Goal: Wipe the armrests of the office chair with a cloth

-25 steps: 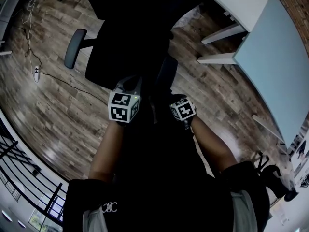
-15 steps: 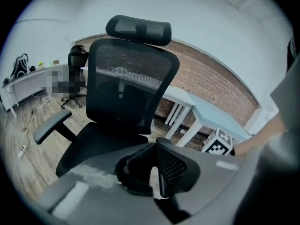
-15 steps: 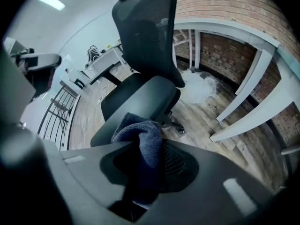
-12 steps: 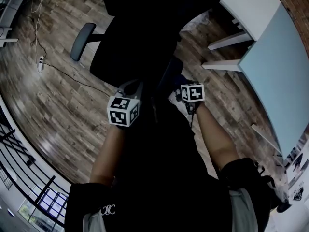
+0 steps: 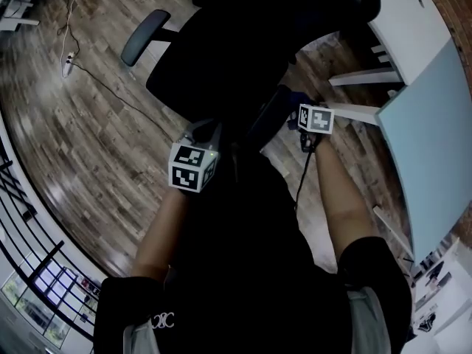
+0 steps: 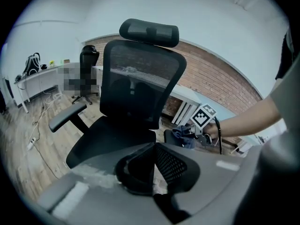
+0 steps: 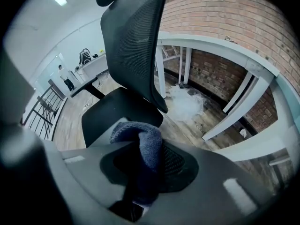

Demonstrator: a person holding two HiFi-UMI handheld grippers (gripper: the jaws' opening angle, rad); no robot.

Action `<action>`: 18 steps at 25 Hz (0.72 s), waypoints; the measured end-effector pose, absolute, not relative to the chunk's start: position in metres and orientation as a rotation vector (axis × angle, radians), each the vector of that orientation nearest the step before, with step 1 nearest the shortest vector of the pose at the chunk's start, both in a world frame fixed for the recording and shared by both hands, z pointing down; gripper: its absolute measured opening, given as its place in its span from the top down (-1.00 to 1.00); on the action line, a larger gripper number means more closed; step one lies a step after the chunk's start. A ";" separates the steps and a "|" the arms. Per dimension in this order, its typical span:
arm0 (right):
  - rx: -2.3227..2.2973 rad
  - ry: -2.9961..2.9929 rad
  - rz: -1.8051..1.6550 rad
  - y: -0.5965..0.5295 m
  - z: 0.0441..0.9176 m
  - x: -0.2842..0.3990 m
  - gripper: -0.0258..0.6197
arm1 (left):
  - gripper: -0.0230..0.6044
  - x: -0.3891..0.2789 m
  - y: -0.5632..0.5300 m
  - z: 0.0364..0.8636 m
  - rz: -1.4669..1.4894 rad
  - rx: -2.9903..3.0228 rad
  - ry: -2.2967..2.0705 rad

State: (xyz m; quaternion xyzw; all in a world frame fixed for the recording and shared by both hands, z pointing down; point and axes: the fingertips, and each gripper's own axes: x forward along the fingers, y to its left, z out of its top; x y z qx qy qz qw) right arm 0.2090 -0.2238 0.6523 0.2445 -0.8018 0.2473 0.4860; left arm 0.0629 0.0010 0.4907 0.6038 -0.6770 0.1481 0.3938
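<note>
The right gripper (image 5: pixel 295 106) has travelled up and to the right in the head view, away from the person's body and out to the chair's side, while the left gripper (image 5: pixel 204 131) has stayed close to the person's chest.

Nearest, the left gripper's fingers (image 6: pixel 140 165) are pressed together with nothing between them, pointing at the front of the seat. The right gripper's fingers (image 7: pixel 173 165) are clamped on a dark blue knitted cloth (image 7: pixel 142 139). It is thick and soft-looking, bunched into a rounded fold that bulges up above the fingers, with the rest of it hanging down dark between them.

From the left gripper view, the right gripper (image 6: pixel 193 136) holds the cloth (image 6: pixel 182 134) at the black pad of the chair's near armrest (image 6: pixel 168 136). The head view also puts the cloth (image 5: pixel 294 97) at the end of that armrest (image 5: pixel 267 113). Whether it presses on the pad cannot be made out.

Beyond stands the black mesh-backed office chair (image 6: pixel 140 81) with a padded seat and a headrest on top. Its far armrest (image 5: pixel 145 37), a grey oblong pad on a dark stem, sticks out on the other side, well apart from both grippers.

The chair rests on a brown wood-plank floor (image 5: pixel 96 131), where a thin dark cable (image 5: pixel 103 87) trails. Behind the chair is a white-legged bench (image 7: pixel 234 102), with crumpled clear plastic (image 7: pixel 186 102) on the floor under it, and a red brick wall (image 7: pixel 225 13) at the back.
</note>
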 end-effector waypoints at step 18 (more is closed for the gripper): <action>0.407 -1.933 0.257 -0.232 0.645 0.134 0.64 | 0.91 0.041 0.032 0.500 0.333 1.437 -1.780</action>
